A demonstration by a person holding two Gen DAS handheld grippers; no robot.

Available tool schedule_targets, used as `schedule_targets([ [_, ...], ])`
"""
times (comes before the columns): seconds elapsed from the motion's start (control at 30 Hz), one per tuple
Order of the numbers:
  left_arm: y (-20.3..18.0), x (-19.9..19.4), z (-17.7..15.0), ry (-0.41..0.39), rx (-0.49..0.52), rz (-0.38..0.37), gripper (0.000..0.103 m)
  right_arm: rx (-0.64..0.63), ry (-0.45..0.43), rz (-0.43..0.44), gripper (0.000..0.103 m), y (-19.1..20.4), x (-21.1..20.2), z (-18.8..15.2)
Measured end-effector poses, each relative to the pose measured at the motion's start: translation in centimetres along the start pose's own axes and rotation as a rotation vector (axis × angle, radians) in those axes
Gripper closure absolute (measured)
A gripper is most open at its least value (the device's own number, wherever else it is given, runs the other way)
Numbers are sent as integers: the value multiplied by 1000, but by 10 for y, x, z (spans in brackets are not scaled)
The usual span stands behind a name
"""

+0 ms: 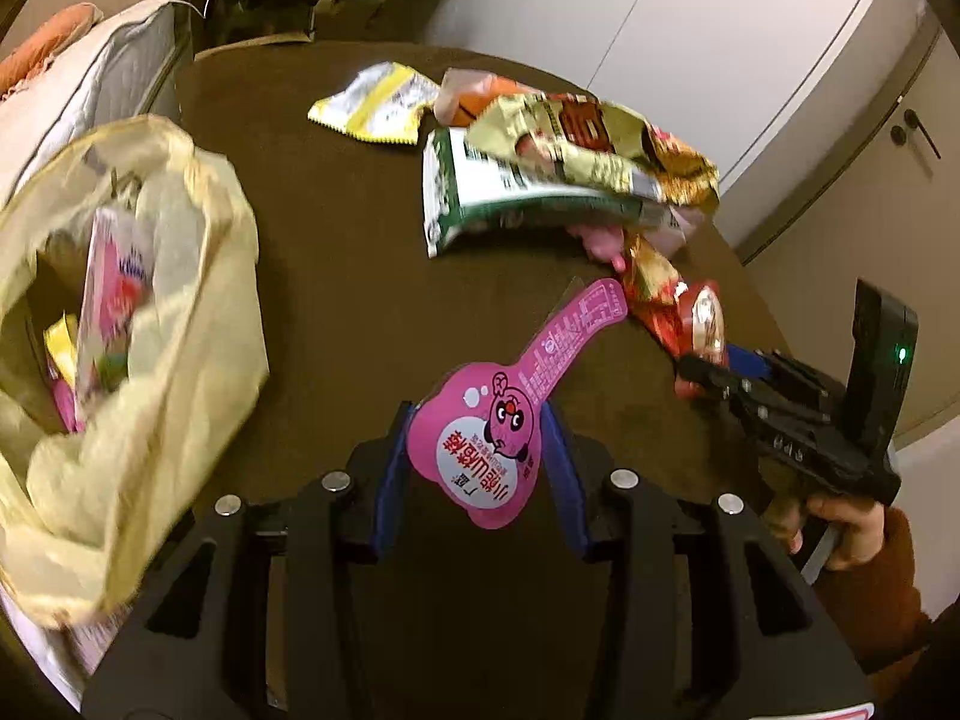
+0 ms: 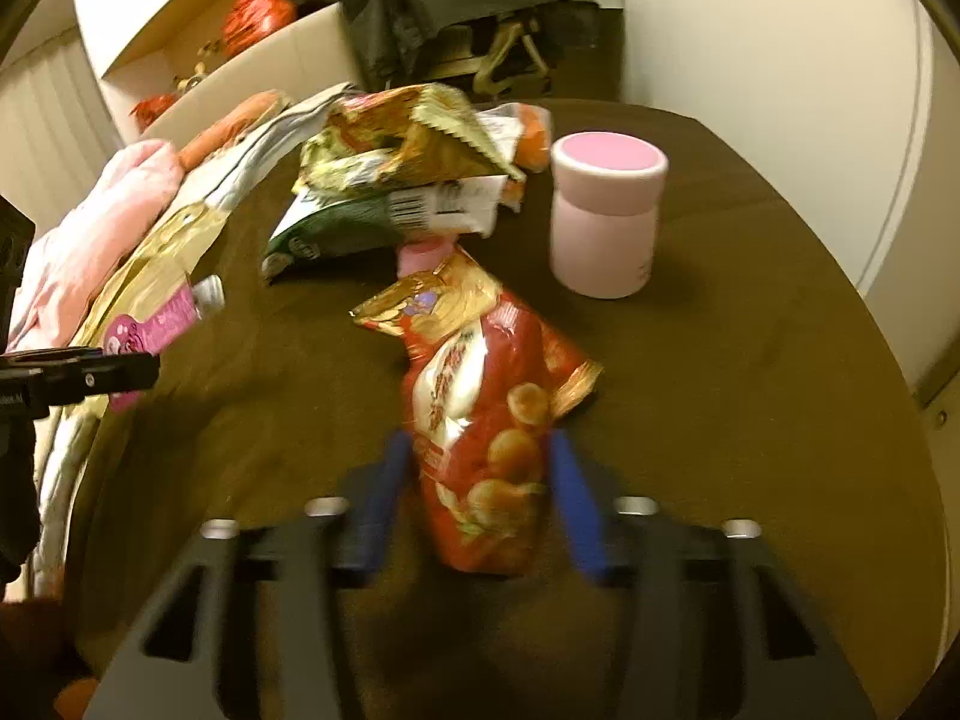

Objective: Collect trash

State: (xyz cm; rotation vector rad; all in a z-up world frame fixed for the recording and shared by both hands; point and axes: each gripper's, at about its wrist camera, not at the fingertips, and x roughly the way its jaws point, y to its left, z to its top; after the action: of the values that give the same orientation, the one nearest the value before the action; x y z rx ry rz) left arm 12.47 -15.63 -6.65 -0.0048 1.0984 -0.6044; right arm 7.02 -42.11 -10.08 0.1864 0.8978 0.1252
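Surface: dark brown round table top [image 1: 336, 252], seen from both wrist views, with snack trash lying on it.
Left gripper: left gripper [image 1: 480, 450] has blue fingers [image 1: 393, 468] pressed narrow on the flat pink guitar-shaped paper wrapper with a cartoon face [image 1: 498, 414]. The wrapper's round end sits between the fingers and its long neck points away, above the surface. From the right wrist view the same wrapper [image 2: 153, 324] shows at the tip of the left gripper [image 2: 129, 369].
Right gripper: right gripper [image 2: 483, 480] has blue fingers [image 2: 573, 498] on each side of the red and gold crinkly snack bag [image 2: 486, 420], touching it. The view is blurred, but the fingers look closed on the bag. From the left wrist view this gripper [image 1: 699, 369] meets the bag [image 1: 690, 306] near the right edge of the surface.
Trash bag: pale yellow thin plastic bag [image 1: 150, 324] stands open at the left edge of the surface, just beside the left gripper, with pink and yellow packets inside.
Pile: gold crumpled foil bag [image 1: 594, 138] lies on top of a green and white flat packet [image 1: 480, 192], far side of the surface. A yellow and white small wrapper [image 1: 375, 99] lies near them.
Cup: pale pink round tub with a lid [image 2: 603, 216] stands upright, near the pile and the red bag.
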Motion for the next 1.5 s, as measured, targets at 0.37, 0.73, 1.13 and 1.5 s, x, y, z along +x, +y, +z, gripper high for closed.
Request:
schedule_targets([
  [0.37, 6, -25, -17, -54, -35, -16, 63, -38, -70, -25, 80, 14, -41, 9],
  [0.73, 36, -67, -31, -152, -102, 18, 63, -151, -100, 44, 80, 64, -47, 39],
  [1.13, 135, -132, -34, -259, -231, 182, 63, -316, -124, 182, 80, 177, -24, 95],
  [1.5, 201, -139, -36, -251, -271, 203, 63, -406, -49, 285, 80, 273, 34, 122],
])
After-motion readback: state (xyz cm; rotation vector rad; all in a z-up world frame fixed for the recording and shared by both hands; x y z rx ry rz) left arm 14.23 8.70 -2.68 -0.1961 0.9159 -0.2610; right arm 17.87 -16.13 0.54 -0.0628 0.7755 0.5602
